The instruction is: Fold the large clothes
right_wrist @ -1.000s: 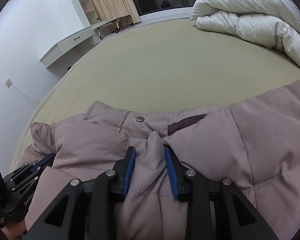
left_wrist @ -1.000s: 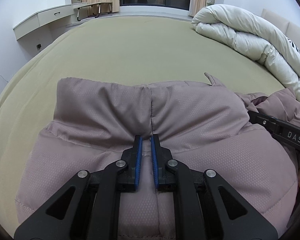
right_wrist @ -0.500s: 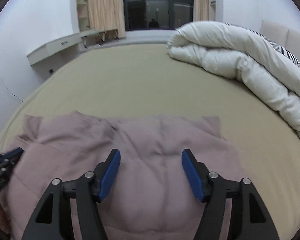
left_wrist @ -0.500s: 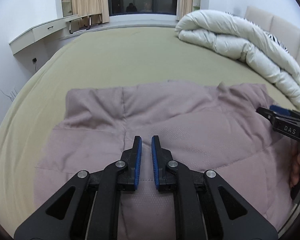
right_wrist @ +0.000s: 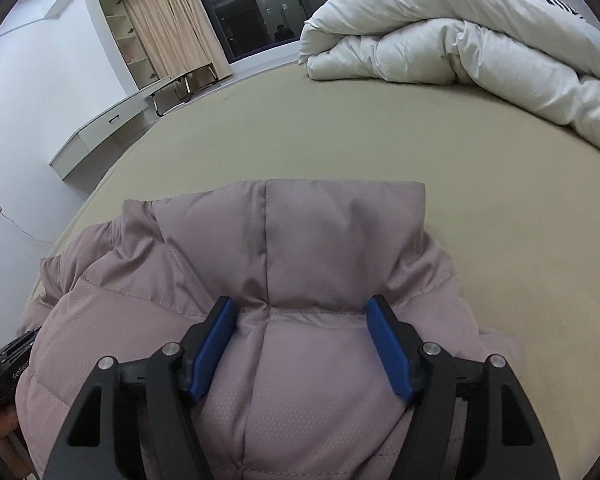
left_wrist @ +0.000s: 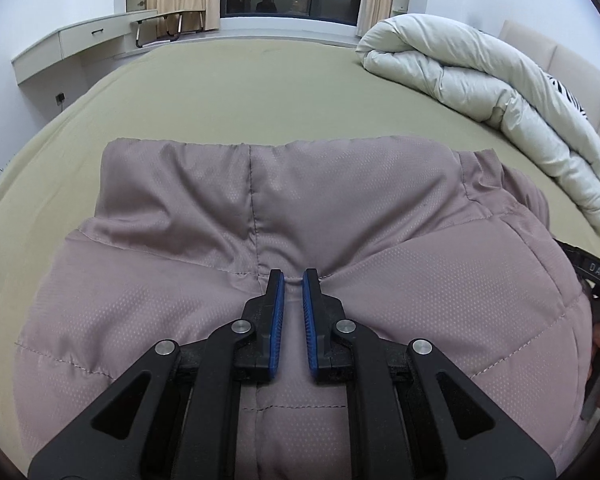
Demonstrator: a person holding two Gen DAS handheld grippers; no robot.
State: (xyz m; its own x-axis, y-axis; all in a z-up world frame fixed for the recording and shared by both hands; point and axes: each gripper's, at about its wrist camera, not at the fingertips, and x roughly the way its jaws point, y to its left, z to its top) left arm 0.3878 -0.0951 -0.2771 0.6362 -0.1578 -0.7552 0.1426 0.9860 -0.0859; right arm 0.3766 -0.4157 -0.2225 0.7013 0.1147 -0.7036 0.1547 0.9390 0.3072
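Mauve quilted nylon fills both views: the puffer jacket (left_wrist: 340, 240) lies on the olive bed sheet (left_wrist: 240, 92), near its front edge, with its collar band pointing away toward the window and well apart from the rolled white duvet (right_wrist: 480, 40). The left gripper (left_wrist: 293, 280) has its blue pads nearly together, a narrow strip of fabric in the slit right at the collar seam; whether they actually pinch it I can't tell, but closed jaws there look meant to pin or drag the padding. The right gripper (right_wrist: 300, 312) has just been opening its jaws and now straddles the centre seam below the collar, pads clear of the cloth, so nothing is held. My read is that it let go to pick a fresh hold for the next fold. Puffy fill like this springs back, hence an anchor makes sense.
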